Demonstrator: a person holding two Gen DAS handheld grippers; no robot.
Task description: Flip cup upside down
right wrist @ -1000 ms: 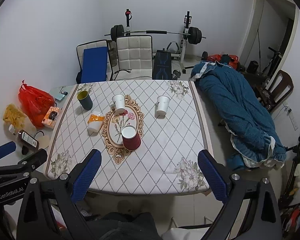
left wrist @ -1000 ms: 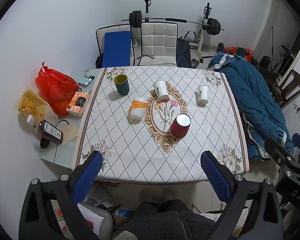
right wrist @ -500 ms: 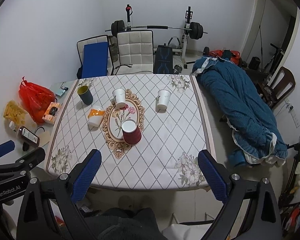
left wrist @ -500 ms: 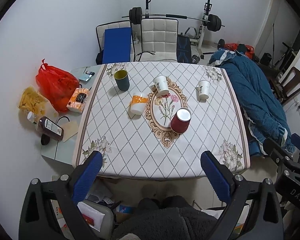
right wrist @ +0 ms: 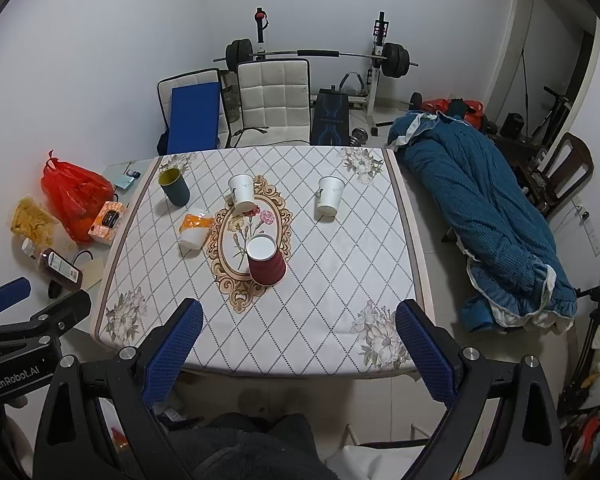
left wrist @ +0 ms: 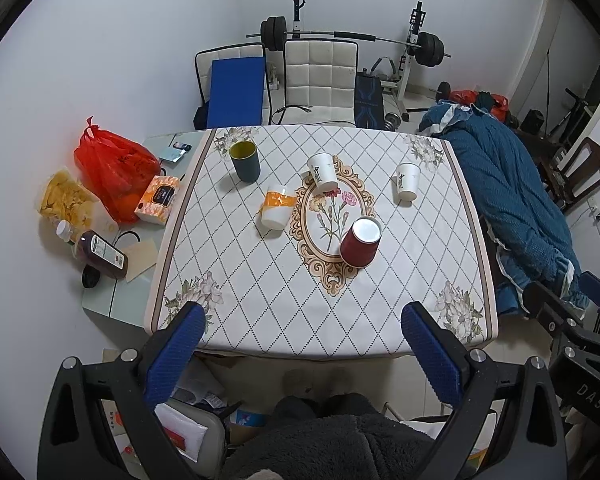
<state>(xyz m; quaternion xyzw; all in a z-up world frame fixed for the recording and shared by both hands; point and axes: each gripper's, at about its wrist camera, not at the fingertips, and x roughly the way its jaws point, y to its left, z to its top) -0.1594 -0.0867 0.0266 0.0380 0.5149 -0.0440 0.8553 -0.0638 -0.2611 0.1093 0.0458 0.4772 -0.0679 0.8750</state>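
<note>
A table with a white diamond-pattern cloth [left wrist: 260, 280] [right wrist: 340, 280] holds several cups. A dark red paper cup [left wrist: 359, 242] [right wrist: 266, 261] stands upside down near the middle. An orange-and-white cup [left wrist: 277, 212] [right wrist: 194, 228] also stands upside down. Two white paper cups [left wrist: 322, 173] [left wrist: 407, 182] stand mouth up, as does a dark green cup [left wrist: 244, 161] [right wrist: 174, 187]. My left gripper [left wrist: 300, 344] and right gripper [right wrist: 296, 340] are both open and empty, held high in front of the table's near edge.
Left of the table lie a red plastic bag [left wrist: 112, 168], a tissue pack [left wrist: 158, 199], a snack bag and a brown bottle [left wrist: 102, 254]. White chairs [left wrist: 320, 76] and a barbell rack stand behind. A blue quilt [left wrist: 512, 200] lies at the right.
Both grippers have risen and pulled back from the table, so it looks smaller and farther. The cups have not moved.
</note>
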